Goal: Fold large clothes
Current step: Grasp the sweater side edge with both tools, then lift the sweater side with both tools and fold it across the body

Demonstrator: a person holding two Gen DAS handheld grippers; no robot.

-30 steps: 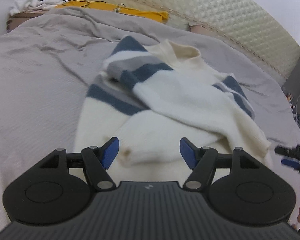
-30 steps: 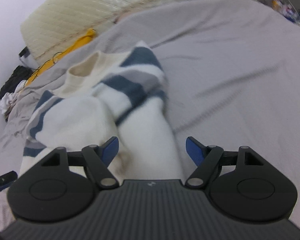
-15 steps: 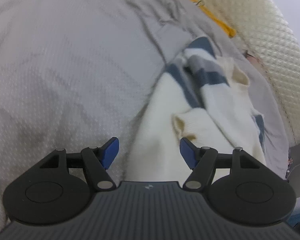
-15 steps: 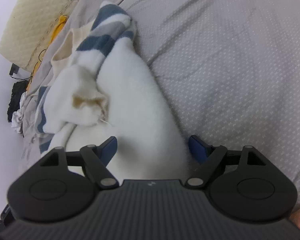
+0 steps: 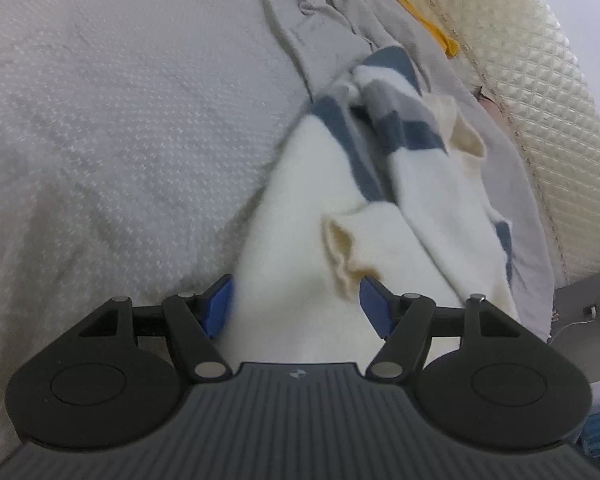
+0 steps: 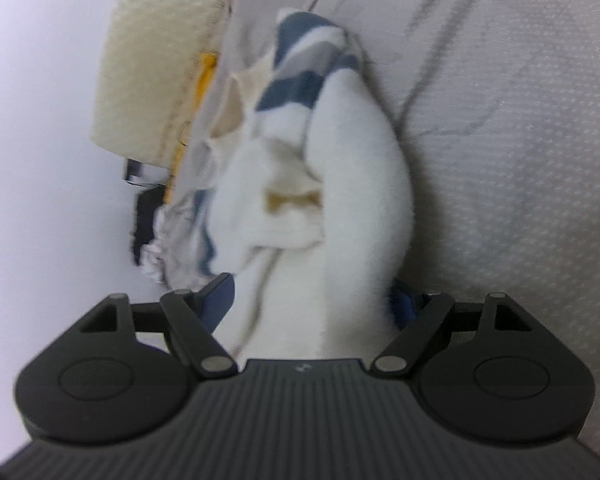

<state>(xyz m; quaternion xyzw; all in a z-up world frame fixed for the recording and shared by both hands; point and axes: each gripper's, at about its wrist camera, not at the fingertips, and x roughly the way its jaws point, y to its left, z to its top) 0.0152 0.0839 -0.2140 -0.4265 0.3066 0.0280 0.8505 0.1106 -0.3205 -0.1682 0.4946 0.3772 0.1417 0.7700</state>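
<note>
A cream sweater with blue and grey stripes lies crumpled on the grey bed cover. One sleeve is folded across it, its cuff pointing toward me. My left gripper is low over the sweater's near left edge, open, with white fabric between its blue pads. In the right wrist view, which is blurred, the sweater runs away from me, cuff on top. My right gripper straddles the near right edge, open, fabric between the pads and the right pad partly hidden by it.
A cream quilted headboard runs along the far side of the bed, with a yellow strip at its foot. Dark and white clothes are piled beyond the sweater. Wrinkled grey cover spreads on both outer sides.
Both grippers have rolled and come down onto the sweater's near edge, so fabric now lies between each pair of pads. The left one shifted toward the sweater's left side. The right jaws stand slightly wider.
</note>
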